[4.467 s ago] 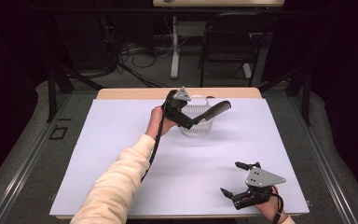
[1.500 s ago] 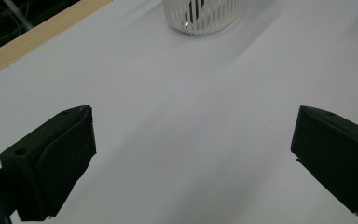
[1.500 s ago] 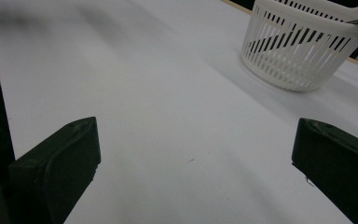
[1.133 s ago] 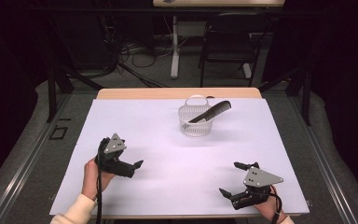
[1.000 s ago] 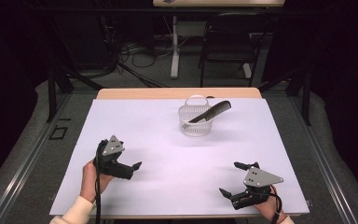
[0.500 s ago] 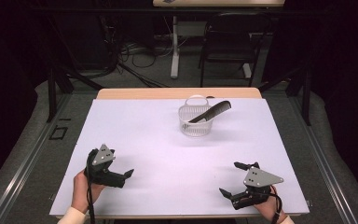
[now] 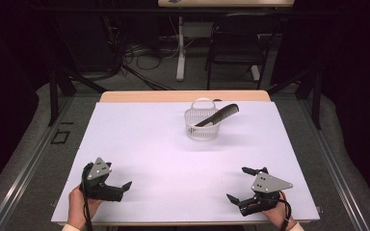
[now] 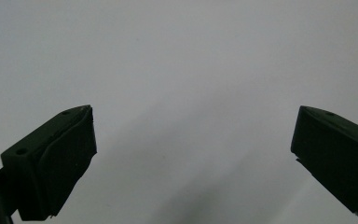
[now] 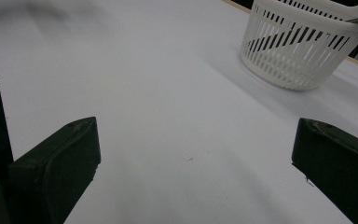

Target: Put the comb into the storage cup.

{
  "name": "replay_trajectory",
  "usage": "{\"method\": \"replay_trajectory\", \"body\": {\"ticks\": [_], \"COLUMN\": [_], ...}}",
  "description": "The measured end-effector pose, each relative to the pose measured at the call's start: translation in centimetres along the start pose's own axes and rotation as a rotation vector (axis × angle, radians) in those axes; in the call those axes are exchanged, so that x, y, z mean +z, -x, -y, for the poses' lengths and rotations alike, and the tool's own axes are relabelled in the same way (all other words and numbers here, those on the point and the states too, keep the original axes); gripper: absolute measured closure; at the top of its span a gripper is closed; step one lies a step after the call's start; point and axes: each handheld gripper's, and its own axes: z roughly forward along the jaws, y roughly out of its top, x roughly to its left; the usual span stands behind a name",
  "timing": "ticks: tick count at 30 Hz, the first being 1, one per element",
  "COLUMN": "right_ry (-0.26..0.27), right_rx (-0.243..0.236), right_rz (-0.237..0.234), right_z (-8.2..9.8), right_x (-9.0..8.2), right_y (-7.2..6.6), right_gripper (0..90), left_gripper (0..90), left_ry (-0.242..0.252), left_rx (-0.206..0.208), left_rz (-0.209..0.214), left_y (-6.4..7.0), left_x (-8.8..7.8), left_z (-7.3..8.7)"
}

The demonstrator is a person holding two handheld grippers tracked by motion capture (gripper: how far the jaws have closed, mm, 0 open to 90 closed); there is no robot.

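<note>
Resting at the near edge of the table (image 7: pixel 139 139), both grippers are empty and wide open. The left gripper (image 7: pixel 120 188) sits at about 7 o'clock of the white sheet, held by a hand (image 7: pixel 79 209), and its jaws point toward 3 o'clock. In the left gripper view its jaws stand far apart over bare white surface. The right gripper (image 7: pixel 241 185) is at about 5 o'clock, its jaws also spread wide, and the right gripper view looks between them toward the basket (image 9: pixel 303 44).

The comb (image 7: pixel 218 115) is dark and long. It stands tilted in the white basket (image 7: pixel 202 126), at about 12 o'clock of the sheet, well apart from both grippers. Its lower end is inside the basket, and its upper end leans over the rim toward 2 o'clock.

I judge the comb to be light, thin and quite stiff, with a smooth plastic surface that can slip between the pads. The best place to take it seems the free upper part above the rim, closing the jaws on the flat sides and not on the teeth. The basket also looks light, so it may slide or tip if the comb is pulled sideways; a lift straight up seems safer.
</note>
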Motion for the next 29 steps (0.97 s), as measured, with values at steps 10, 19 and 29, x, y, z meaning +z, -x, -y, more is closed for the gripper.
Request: {"method": "replay_trajectory", "body": {"ticks": [10, 19, 29], "right_ry": [0.005, -0.001, 0.001], "right_rx": [-0.005, -0.004, -0.01], "right_rz": [0.003, 0.001, -0.001], "right_z": [0.0, 0.0, 0.0], "right_x": [-0.2, -0.1, -0.1], "right_y": [0.0, 0.0, 0.0], "right_gripper": [0.4, 0.4, 0.4], "left_gripper": [0.0, 0.2, 0.3], "left_ry": [0.002, 0.019, 0.003], "left_rx": [-0.039, -0.053, -0.09], "left_rz": [-0.023, -0.025, -0.021], "left_y": [0.0, 0.2, -0.5], "left_x": [-1.0, -1.8, -1.2], "left_z": [1.5, 2.7, 3.5]}}
